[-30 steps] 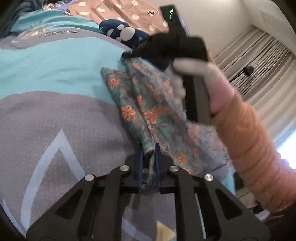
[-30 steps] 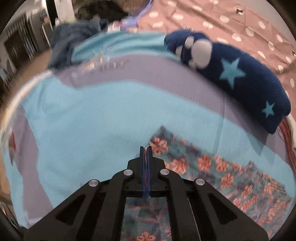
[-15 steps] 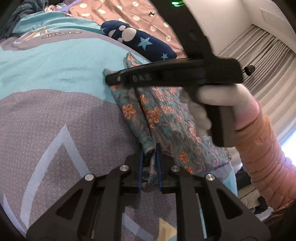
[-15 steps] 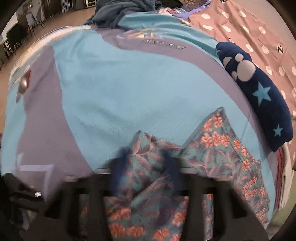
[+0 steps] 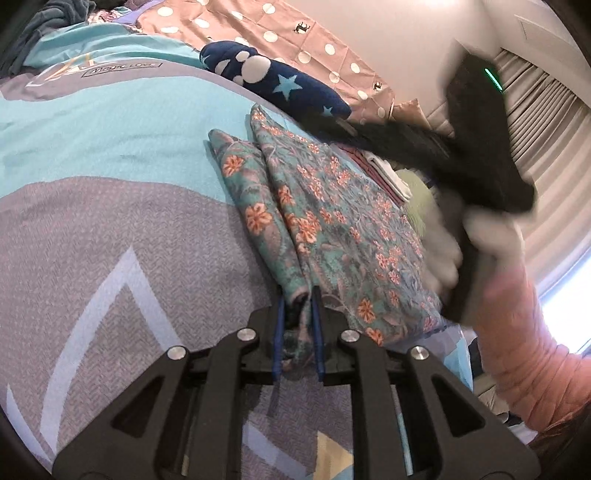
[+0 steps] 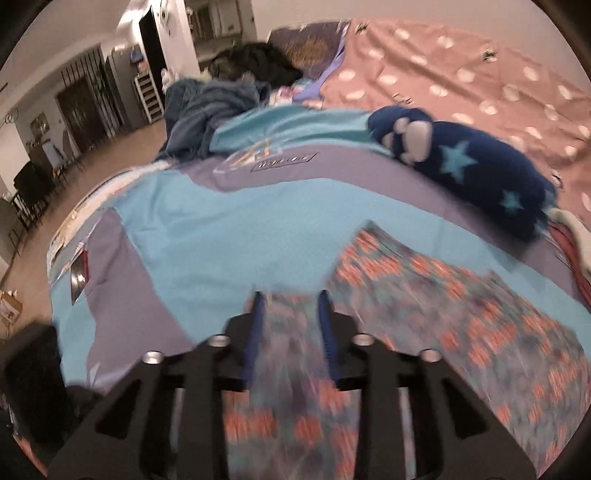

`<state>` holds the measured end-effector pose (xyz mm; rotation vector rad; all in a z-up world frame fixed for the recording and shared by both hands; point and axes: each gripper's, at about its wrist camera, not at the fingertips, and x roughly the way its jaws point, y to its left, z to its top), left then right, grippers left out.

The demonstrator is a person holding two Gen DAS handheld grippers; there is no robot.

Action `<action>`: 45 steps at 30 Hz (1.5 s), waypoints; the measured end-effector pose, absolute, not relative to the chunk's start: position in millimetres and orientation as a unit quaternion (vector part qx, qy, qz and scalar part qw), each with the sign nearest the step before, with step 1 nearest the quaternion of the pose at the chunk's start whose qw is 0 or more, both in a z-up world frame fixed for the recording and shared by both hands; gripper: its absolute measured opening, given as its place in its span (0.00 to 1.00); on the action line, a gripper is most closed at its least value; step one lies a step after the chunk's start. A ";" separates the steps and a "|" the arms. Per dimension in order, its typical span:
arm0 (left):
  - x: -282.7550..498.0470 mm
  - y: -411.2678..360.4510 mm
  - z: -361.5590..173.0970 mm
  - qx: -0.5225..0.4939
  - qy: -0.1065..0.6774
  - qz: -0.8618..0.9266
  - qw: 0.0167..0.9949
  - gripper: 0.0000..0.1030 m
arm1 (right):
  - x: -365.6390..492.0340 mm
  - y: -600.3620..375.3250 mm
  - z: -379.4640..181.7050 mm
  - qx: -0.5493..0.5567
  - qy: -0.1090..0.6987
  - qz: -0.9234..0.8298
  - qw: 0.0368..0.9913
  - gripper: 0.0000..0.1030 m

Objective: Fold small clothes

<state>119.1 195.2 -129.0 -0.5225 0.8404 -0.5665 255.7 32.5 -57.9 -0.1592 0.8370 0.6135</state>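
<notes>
The teal floral cotton garment (image 5: 325,221) is lying half-folded on the blue-and-grey bedspread (image 5: 110,206), near the navy star-patterned plush (image 5: 280,86). The left tongs (image 5: 297,314) are pinching its near corner; the right tongs (image 6: 291,325) have just been opening, released above the cloth. If the left tongs tug, the fresh fold may be sliding apart. Earlier, the right tongs were clenched shut

My black left gripper (image 5: 297,299), its pads blue, pinches a teal garment (image 5: 325,221) printed with orange flowers. Beneath lies a bedspread (image 5: 110,236) in turquoise and grey blocks with pale lines. At upper centre, a navy fleece (image 5: 280,86) with light-blue stars and white paw spots; behind it, pink fabric (image 5: 295,33) with white dots.
</notes>
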 end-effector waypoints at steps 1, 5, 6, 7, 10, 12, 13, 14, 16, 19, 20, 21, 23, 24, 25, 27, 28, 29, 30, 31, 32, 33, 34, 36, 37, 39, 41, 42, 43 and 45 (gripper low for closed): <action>118.2 197.5 -128.7 -0.254 0.394 -0.269 0.841 0.16 | 242.6 23.8 -58.3 -0.079 0.398 0.290 0.867 0.35; 111.8 211.1 -127.1 -0.283 0.373 -0.262 0.844 0.19 | 184.1 -7.2 -65.0 -0.088 0.385 0.275 0.877 0.47; 109.1 214.0 -126.1 -0.286 0.367 -0.254 0.848 0.20 | 168.8 -9.2 -67.9 -0.099 0.384 0.271 0.877 0.47; 107.1 215.8 -125.3 -0.287 0.364 -0.249 0.851 0.20 | 150.6 -4.5 -73.5 -0.129 0.385 0.269 0.873 0.47; 96.0 226.1 -125.4 -0.297 0.354 -0.223 0.858 0.31 | 106.4 12.5 -86.1 -0.232 0.357 0.272 0.863 0.52; 89.1 236.3 -128.2 -0.318 0.344 -0.211 0.858 0.33 | 77.9 31.6 -97.3 -0.318 0.315 0.254 0.857 0.60; 86.7 240.4 -129.4 -0.327 0.340 -0.207 0.857 0.33 | 72.9 37.8 -102.6 -0.340 0.306 0.250 0.853 0.60; 84.9 244.1 -130.7 -0.336 0.337 -0.203 0.856 0.34 | 69.0 43.7 -107.9 -0.357 0.301 0.246 0.849 0.60; 81.0 249.9 -132.7 -0.349 0.332 -0.200 0.853 0.35 | 71.7 46.9 -112.5 -0.357 0.306 0.247 0.847 0.60; 82.4 249.0 -133.4 -0.347 0.337 -0.195 0.853 0.38 | 80.0 54.8 -119.2 -0.366 0.301 0.226 0.851 0.60; 83.3 247.2 -133.3 -0.342 0.340 -0.194 0.854 0.38 | 82.6 58.1 -120.9 -0.372 0.295 0.220 0.852 0.60; 81.7 246.4 -133.2 -0.340 0.342 -0.194 0.854 0.39 | 85.8 61.1 -123.9 -0.379 0.290 0.211 0.853 0.60; 81.8 245.0 -133.0 -0.336 0.344 -0.195 0.855 0.39 | 95.6 66.7 -128.2 -0.375 0.290 0.199 0.858 0.60; 82.1 244.6 -133.2 -0.335 0.345 -0.196 0.854 0.39 | 96.9 69.3 -129.0 -0.372 0.292 0.196 0.859 0.60; 82.6 244.7 -133.5 -0.337 0.345 -0.198 0.854 0.39 | 101.8 72.8 -129.4 -0.368 0.291 0.192 0.862 0.60; 84.7 245.1 -134.3 -0.343 0.344 -0.203 0.850 0.39 | 108.9 77.9 -130.5 -0.370 0.287 0.187 0.864 0.60; 85.2 246.6 -135.3 -0.347 0.343 -0.206 0.848 0.39 | 112.5 80.7 -131.4 -0.371 0.284 0.185 0.865 0.60; 85.6 247.5 -135.8 -0.351 0.342 -0.208 0.846 0.39 | 116.3 83.5 -132.4 -0.371 0.283 0.182 0.866 0.60; 86.7 248.1 -136.5 -0.355 0.342 -0.212 0.844 0.39 | 119.1 85.5 -132.7 -0.370 0.283 0.179 0.867 0.60; 88.0 248.0 -136.5 -0.356 0.344 -0.214 0.842 0.40 | 121.2 87.1 -133.0 -0.370 0.282 0.177 0.867 0.60; 89.8 247.9 -136.5 -0.356 0.346 -0.217 0.840 0.41 | 121.6 88.5 -133.2 -0.370 0.282 0.175 0.868 0.60; 95.6 245.7 -135.5 -0.354 0.354 -0.227 0.835 0.43 | 121.1 89.3 -133.6 -0.371 0.281 0.174 0.868 0.60; 102.1 243.5 -134.3 -0.350 0.362 -0.240 0.830 0.44 | 120.8 91.1 -134.8 -0.374 0.277 0.175 0.868 0.59; 124.8 236.2 -129.3 -0.337 0.379 -0.292 0.811 0.55 | 118.1 94.3 -136.0 -0.380 0.273 0.178 0.866 0.52; 137.0 233.4 -128.1 -0.333 0.386 -0.311 0.802 0.57 | 116.4 95.6 -136.6 -0.383 0.271 0.180 0.864 0.49; 169.2 227.0 -127.4 -0.322 0.409 -0.337 0.784 0.58 | 112.5 96.8 -137.5 -0.390 0.266 0.180 0.863 0.45; 199.4 222.0 -128.7 -0.315 0.427 -0.346 0.774 0.58 | 111.7 96.6 -137.5 -0.389 0.264 0.178 0.864 0.44; 216.5 218.4 -129.6 -0.317 0.431 -0.356 0.766 0.58 | 112.0 95.9 -137.2 -0.387 0.266 0.178 0.865 0.44; 229.0 215.2 -130.1 -0.321 0.433 -0.363 0.760 0.58 | 112.6 95.1 -137.1 -0.385 0.267 0.178 0.865 0.44; 253.8 206.4 -132.1 -0.328 0.434 -0.374 0.751 0.57 | 113.3 94.2 -137.1 -0.381 0.270 0.179 0.866 0.44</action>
